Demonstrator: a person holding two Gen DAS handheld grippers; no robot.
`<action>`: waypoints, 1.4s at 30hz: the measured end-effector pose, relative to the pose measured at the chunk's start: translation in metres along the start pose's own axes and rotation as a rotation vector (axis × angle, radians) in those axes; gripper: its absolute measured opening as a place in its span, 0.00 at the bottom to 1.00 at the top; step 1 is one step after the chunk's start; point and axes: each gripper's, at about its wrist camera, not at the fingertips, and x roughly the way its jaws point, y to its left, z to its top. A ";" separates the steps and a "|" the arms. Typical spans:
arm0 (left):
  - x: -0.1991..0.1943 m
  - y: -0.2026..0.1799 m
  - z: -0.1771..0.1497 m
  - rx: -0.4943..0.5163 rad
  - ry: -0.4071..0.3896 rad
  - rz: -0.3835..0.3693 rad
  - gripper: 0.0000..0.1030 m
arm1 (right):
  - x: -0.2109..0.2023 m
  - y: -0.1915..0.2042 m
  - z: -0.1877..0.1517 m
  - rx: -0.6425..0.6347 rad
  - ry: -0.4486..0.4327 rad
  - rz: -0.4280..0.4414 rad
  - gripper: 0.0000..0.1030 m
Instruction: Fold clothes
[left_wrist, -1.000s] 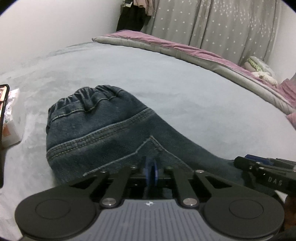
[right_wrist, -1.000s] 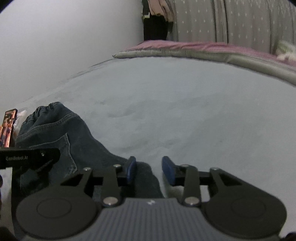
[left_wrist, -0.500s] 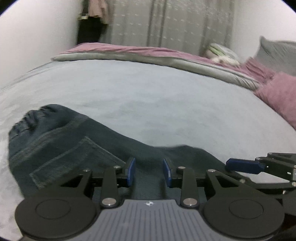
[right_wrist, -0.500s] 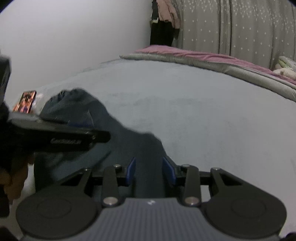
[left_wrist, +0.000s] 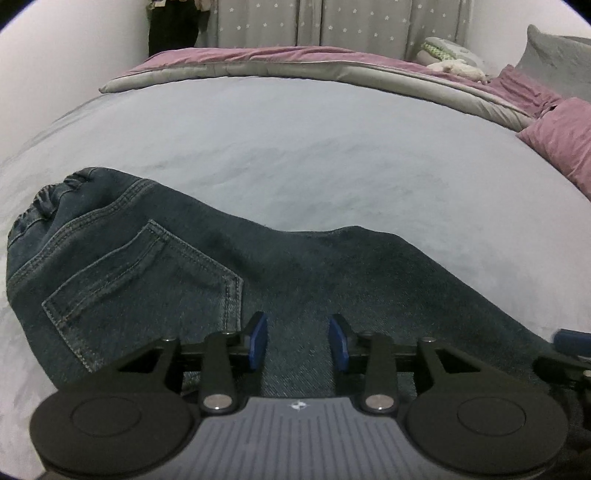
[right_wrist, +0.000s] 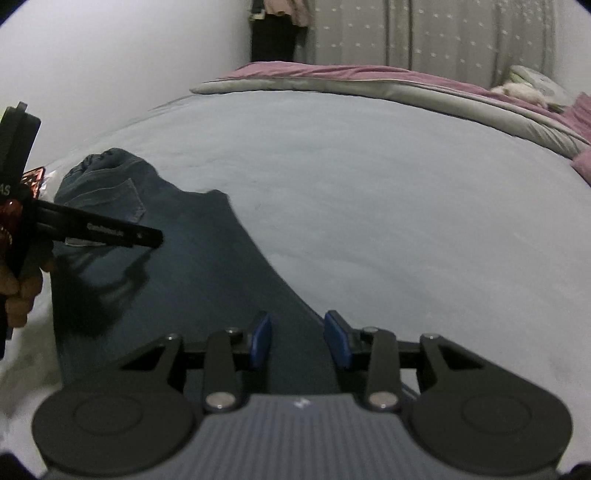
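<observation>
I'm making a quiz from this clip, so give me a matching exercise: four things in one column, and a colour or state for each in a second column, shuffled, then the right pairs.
Column one:
1. jeans
2. left gripper
3. bedspread
4. pillow

Column two:
A. pale grey-blue, spread under the clothing
B. purple, at the right edge of the bed
C. dark blue denim, lying flat with a back pocket showing
D. open, jaws apart above the denim

Pairs: 1-C, 2-D, 3-A, 4-B
</observation>
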 end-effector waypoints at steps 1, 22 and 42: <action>-0.001 -0.001 0.000 -0.003 0.003 -0.001 0.38 | -0.002 -0.004 -0.002 0.009 0.008 -0.013 0.34; -0.003 -0.037 -0.001 0.135 -0.046 -0.085 0.40 | -0.062 -0.053 -0.042 0.014 0.082 -0.018 0.45; -0.021 -0.150 -0.027 0.517 -0.148 -0.290 0.40 | -0.141 -0.160 -0.093 0.166 0.109 -0.126 0.45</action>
